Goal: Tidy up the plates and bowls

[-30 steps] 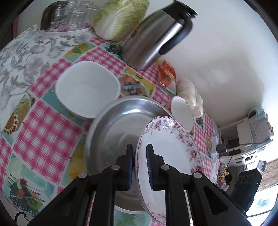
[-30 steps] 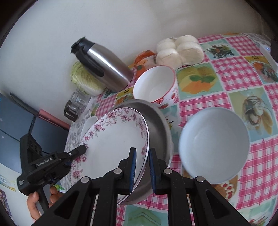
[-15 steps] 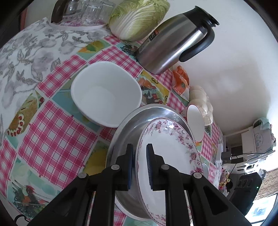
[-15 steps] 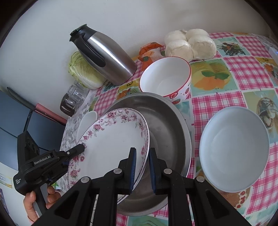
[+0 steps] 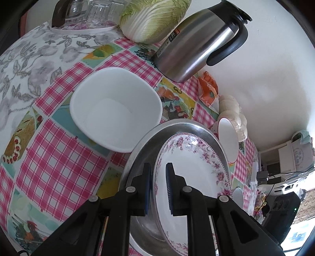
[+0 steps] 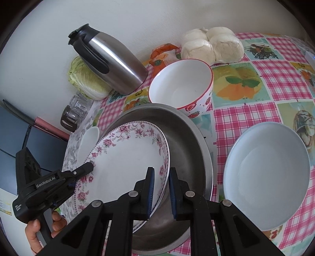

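Note:
A white plate with a pink flower rim [image 5: 193, 177] [image 6: 126, 161] hangs tilted inside a wide steel basin [image 5: 145, 149] [image 6: 185, 141]. My left gripper [image 5: 158, 167] is shut on one edge of the plate. On the opposite edge my right gripper [image 6: 161, 171] is shut as well. From the right wrist view the left gripper [image 6: 88, 167] shows at the plate's left rim, with a hand [image 6: 45, 228] below it. A white squarish bowl [image 5: 116, 108] sits left of the basin. A red-rimmed bowl [image 6: 181, 84] stands behind it, and a pale blue bowl [image 6: 267, 177] lies to its right.
A steel thermos jug [image 5: 198, 45] [image 6: 110, 63] and a cabbage [image 5: 153, 17] stand by the wall. Glasses on a tray [image 5: 86, 15] are at the far left. Buns in a bag [image 6: 212, 43] and an orange packet [image 6: 163, 53] lie behind the bowls on the checked tablecloth [image 5: 49, 157].
Both grippers have lowered the flowered plate deeper into the steel basin. The bowls and jug on the table look nearer in both views.

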A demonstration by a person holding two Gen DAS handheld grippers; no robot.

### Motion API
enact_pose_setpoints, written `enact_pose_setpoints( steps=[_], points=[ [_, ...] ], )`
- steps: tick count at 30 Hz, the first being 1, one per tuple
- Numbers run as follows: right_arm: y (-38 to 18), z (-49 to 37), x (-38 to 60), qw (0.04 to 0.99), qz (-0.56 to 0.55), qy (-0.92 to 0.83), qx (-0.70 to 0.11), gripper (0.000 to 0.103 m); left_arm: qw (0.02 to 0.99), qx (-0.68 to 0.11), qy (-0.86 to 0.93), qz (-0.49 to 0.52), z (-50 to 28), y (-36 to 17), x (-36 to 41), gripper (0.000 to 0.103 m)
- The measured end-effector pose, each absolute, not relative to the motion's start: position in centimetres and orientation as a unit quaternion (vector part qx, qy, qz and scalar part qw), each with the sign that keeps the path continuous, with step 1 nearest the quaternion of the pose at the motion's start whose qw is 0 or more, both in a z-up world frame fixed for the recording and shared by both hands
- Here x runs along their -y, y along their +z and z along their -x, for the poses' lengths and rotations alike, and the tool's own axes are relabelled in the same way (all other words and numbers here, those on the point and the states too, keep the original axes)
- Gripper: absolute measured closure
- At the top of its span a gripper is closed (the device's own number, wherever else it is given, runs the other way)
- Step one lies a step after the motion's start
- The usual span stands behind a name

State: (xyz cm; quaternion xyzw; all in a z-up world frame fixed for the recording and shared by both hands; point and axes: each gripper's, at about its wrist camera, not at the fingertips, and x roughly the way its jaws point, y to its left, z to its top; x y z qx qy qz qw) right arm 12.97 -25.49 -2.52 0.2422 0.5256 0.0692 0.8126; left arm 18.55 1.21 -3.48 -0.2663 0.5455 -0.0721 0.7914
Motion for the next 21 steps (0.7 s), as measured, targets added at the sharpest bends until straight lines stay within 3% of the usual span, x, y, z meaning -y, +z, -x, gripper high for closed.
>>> enact_pose_setpoints(
  steps=[21],
  points=[
    [-4.5,-13.3,25.5,0.800,-0.234,0.050,-0.550,0.085,0.781,-0.566,-0.058,0.258,-19.0,-5.4,-0.5,0.088]
  ],
)
